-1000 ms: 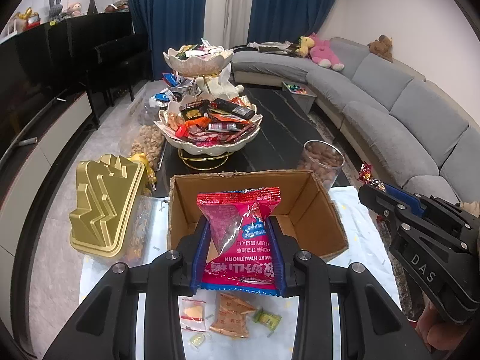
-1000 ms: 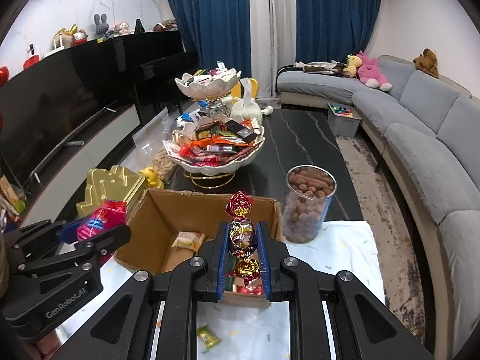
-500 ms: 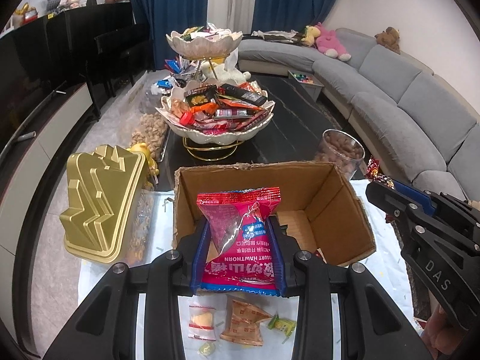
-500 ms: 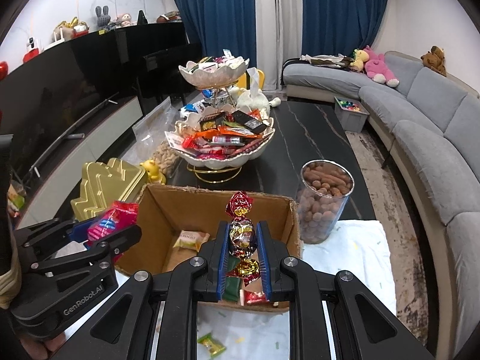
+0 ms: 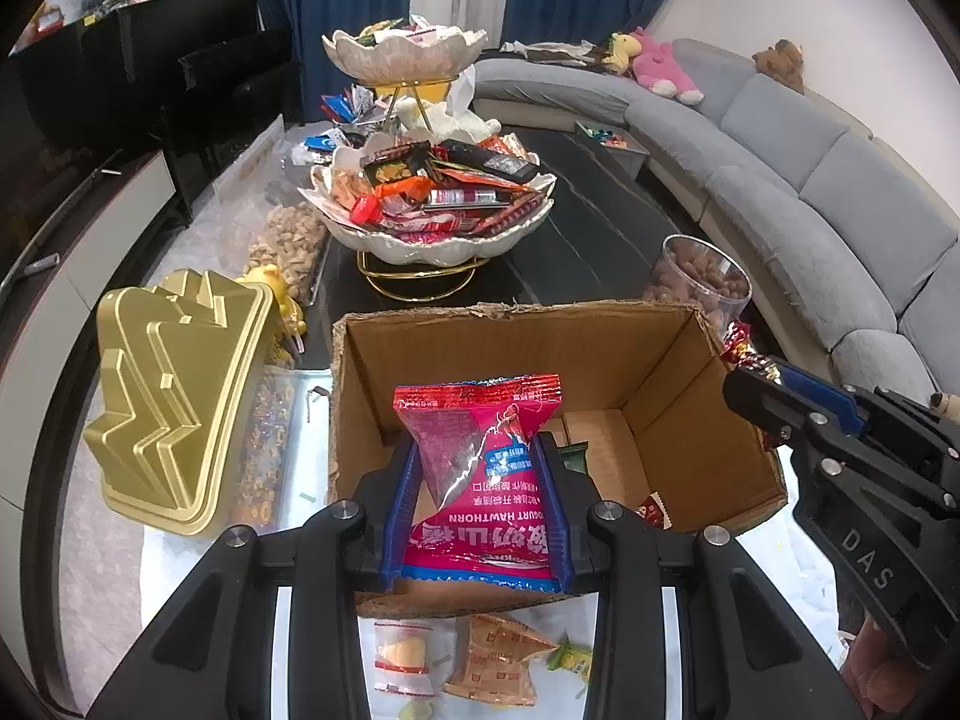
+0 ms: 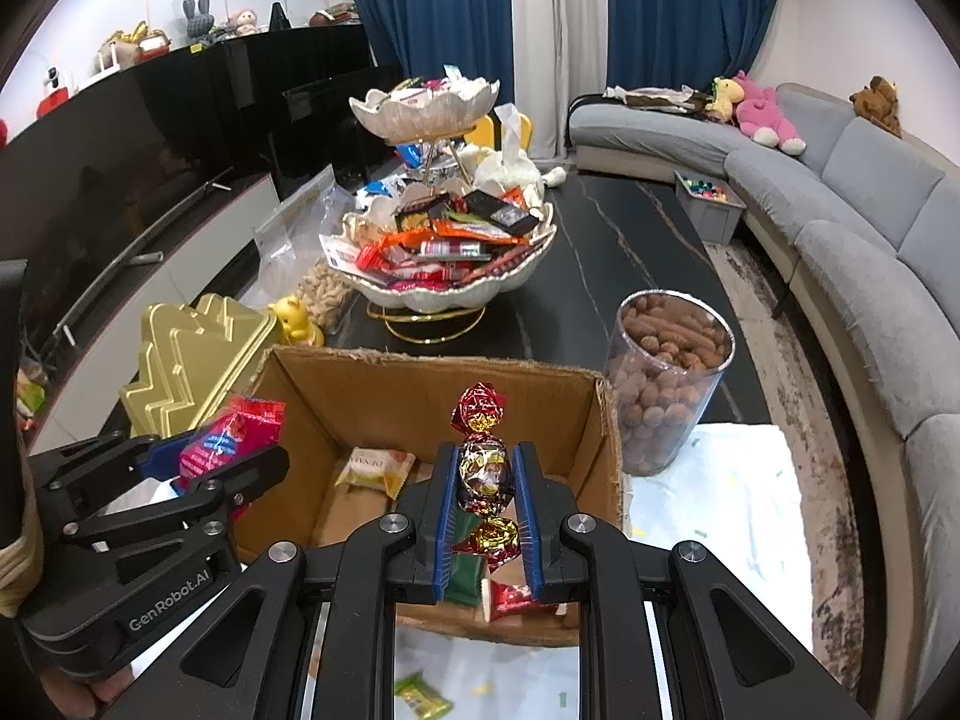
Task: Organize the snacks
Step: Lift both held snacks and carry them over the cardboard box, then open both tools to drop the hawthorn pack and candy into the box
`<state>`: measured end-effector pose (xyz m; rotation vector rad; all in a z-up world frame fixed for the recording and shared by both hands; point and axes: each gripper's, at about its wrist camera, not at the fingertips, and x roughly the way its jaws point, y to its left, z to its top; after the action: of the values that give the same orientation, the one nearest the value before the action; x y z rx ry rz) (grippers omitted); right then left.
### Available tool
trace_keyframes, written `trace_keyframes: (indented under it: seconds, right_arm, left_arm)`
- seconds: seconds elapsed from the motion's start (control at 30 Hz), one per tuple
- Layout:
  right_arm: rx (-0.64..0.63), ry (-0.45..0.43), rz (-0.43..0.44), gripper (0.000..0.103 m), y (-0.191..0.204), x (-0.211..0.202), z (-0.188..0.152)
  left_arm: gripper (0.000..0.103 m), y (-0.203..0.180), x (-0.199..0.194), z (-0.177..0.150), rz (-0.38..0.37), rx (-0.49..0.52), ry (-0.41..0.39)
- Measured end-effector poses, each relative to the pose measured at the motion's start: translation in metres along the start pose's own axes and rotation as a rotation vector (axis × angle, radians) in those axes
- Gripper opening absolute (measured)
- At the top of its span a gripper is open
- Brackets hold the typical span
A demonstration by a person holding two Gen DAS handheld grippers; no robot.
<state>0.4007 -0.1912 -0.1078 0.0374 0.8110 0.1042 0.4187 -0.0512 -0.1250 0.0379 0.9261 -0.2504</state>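
Note:
My left gripper (image 5: 477, 456) is shut on a pink-red yogurt hawthorn packet (image 5: 480, 468) and holds it over the near edge of an open cardboard box (image 5: 678, 420). My right gripper (image 6: 485, 468) is shut on a foil-wrapped chocolate candy (image 6: 483, 468), red, gold and dark, held over the same box (image 6: 420, 384). The box holds a few snacks, among them a yellow-white packet (image 6: 375, 468). Each gripper shows in the other's view: the right one (image 5: 780, 396) at the box's right wall, the left one (image 6: 222, 456) at its left wall.
A gold zigzag tin (image 5: 168, 402) stands left of the box. A clear jar of nuts (image 6: 666, 384) stands at its right. A two-tier shell bowl stand (image 6: 447, 294) full of snacks is behind. Loose snack packets (image 5: 492, 660) lie on the white cloth in front.
Both grippers have moved forward and lower toward the box, which now looks larger and nearer. Both still hold their snacks.

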Motion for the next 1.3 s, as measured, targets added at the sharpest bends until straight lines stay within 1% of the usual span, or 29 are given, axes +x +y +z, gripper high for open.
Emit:
trace_keyframes:
  seconds: [0.33, 0.57, 0.63, 0.67, 0.7, 0.73, 0.77, 0.8, 0.87, 0.93, 1.0, 1.03, 1.1, 1.3]
  right_arm:
    - [0.000, 0.030, 0.009, 0.020, -0.001, 0.019, -0.005]
    - [-0.011, 0.026, 0.011, 0.020, -0.002, 0.020, -0.004]
    - [-0.016, 0.020, 0.008, 0.021, -0.002, 0.018, -0.003]
    - [-0.018, 0.017, 0.004, 0.022, -0.002, 0.016, -0.002]
    - [-0.019, 0.014, -0.001, 0.028, -0.002, 0.014, -0.001]
    - [-0.019, 0.006, -0.004, 0.038, -0.002, 0.012, -0.001]
    - [-0.017, 0.001, -0.007, 0.041, -0.003, 0.010, -0.001]
    - [-0.017, -0.005, -0.011, 0.045, -0.003, 0.008, 0.000]
    - [-0.016, -0.013, -0.022, 0.052, -0.004, 0.003, 0.001]
    - [-0.012, -0.022, -0.035, 0.063, -0.004, -0.002, 0.001]
    - [-0.005, -0.030, -0.047, 0.067, -0.006, -0.007, 0.001]
    - [-0.001, -0.032, -0.050, 0.068, -0.006, -0.010, 0.002]
    - [0.003, -0.031, -0.049, 0.069, -0.006, -0.013, 0.001]
    - [0.000, -0.052, -0.050, 0.069, -0.001, -0.031, 0.000]
  left_arm:
    - [0.037, 0.001, 0.016, 0.000, -0.012, 0.004, 0.020]
    - [0.037, 0.001, 0.019, -0.001, -0.020, 0.024, 0.032]
    - [0.039, 0.000, 0.016, -0.002, -0.019, 0.029, 0.029]
    - [0.043, 0.000, 0.015, -0.001, -0.017, 0.031, 0.026]
    - [0.049, -0.001, 0.013, -0.001, -0.017, 0.033, 0.020]
    - [0.053, -0.001, 0.010, 0.000, -0.016, 0.034, 0.012]
    - [0.061, -0.001, 0.007, -0.001, -0.012, 0.034, 0.006]
    - [0.067, 0.000, 0.005, -0.001, -0.008, 0.033, 0.003]
    - [0.073, 0.000, 0.000, -0.001, 0.006, 0.034, -0.003]
    - [0.074, 0.000, -0.004, -0.001, 0.010, 0.033, -0.009]
    - [0.078, 0.001, -0.009, -0.001, 0.021, 0.034, -0.013]
    - [0.079, 0.001, -0.011, -0.002, 0.026, 0.033, -0.015]
    - [0.084, 0.003, -0.017, -0.003, 0.033, 0.029, -0.022]
    - [0.085, 0.004, -0.035, -0.006, 0.044, 0.026, -0.037]
